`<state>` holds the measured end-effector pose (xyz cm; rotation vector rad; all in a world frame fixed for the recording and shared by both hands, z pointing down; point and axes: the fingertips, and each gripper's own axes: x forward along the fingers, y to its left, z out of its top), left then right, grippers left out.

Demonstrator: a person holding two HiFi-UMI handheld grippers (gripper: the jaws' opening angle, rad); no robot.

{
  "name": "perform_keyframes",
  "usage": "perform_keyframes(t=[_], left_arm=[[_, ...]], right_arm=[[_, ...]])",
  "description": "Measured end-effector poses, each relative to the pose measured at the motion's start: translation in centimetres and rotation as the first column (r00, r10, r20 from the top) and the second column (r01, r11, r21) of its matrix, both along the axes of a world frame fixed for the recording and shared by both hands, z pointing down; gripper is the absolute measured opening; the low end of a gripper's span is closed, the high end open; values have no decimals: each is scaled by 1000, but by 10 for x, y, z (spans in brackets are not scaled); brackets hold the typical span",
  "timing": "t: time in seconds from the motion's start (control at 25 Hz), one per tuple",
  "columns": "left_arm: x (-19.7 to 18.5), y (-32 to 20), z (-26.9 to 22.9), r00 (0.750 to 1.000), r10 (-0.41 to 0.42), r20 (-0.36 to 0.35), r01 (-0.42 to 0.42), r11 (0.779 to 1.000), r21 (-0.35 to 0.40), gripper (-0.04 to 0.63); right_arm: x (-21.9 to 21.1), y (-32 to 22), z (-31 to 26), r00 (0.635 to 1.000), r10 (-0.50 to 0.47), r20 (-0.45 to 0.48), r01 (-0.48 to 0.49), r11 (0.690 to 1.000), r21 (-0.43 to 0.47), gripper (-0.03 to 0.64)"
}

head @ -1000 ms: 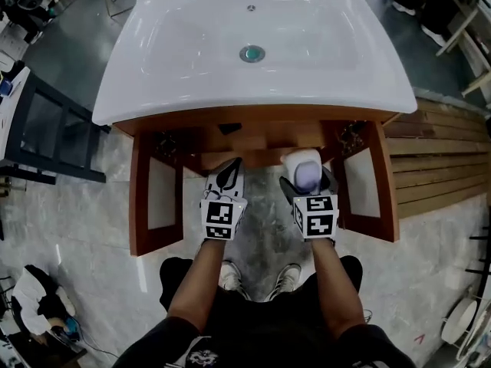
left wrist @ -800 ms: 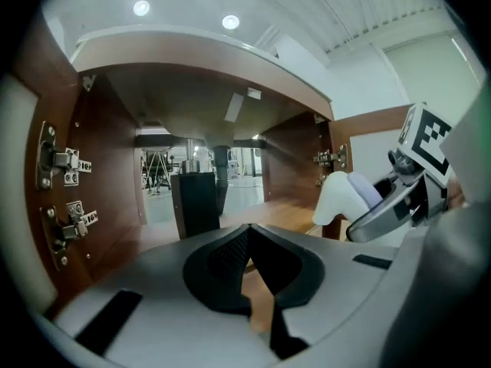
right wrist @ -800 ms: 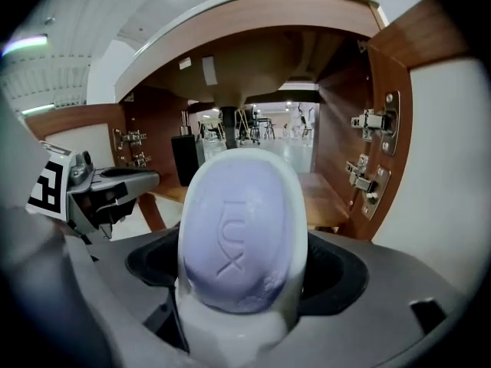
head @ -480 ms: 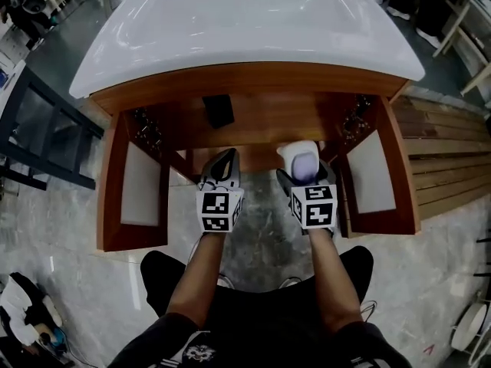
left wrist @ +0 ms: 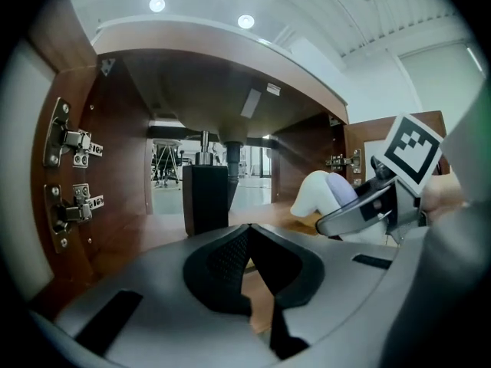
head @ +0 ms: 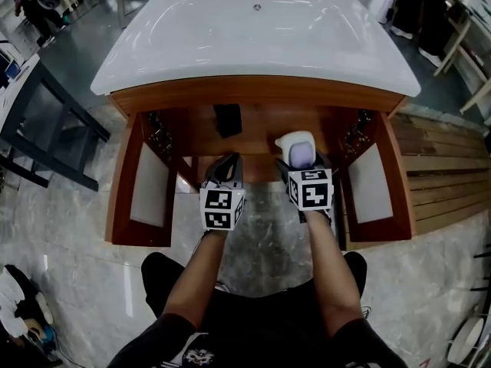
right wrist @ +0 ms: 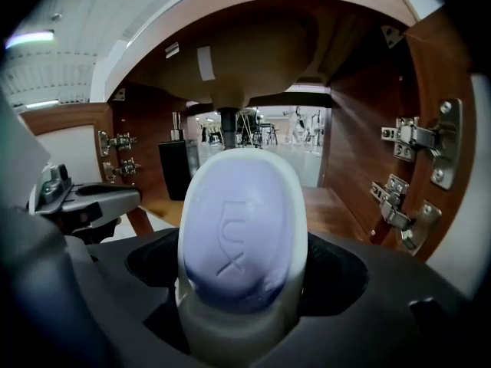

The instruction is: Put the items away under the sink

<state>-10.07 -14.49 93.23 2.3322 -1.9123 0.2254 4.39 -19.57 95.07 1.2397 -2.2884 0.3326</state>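
I am doing the putting-away step. My right gripper (head: 304,167) is squeezing a white soap dish (right wrist: 230,324) with a purple soap bar (right wrist: 236,225) lying in it. The dish is sitting at the front of the open wooden cupboard (head: 261,138), under the white sink (head: 253,37). I think it is not resting on the cupboard floor yet. My left gripper (head: 228,167) is pinching shut on nothing, just beside the right one.

Next, I think I am going to have to push the dish in over the bare wood floor. I must hold it flat so the soap is not sliding off, then let go. A black pump bottle (left wrist: 205,198) is standing inside on the left, so the right side looks free.

The soap is looking smooth and round, with letters pressed into its top. The dish is looking hard and shiny. The wood is red-brown and glossy, with metal hinges (right wrist: 406,140) on its side.
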Motion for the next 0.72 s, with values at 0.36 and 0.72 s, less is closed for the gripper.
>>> perform_keyframes(t=[0.36, 0.72], left_arm=[[1, -7, -6, 1000, 30, -10, -30, 1000, 10, 0], [-10, -7, -13, 999, 26, -19, -25, 999, 28, 0]], right_arm=[[-25, -56, -2, 999, -10, -31, 10, 1000, -26, 472], [-32, -98, 19, 998, 62, -14, -63, 989, -136, 472]])
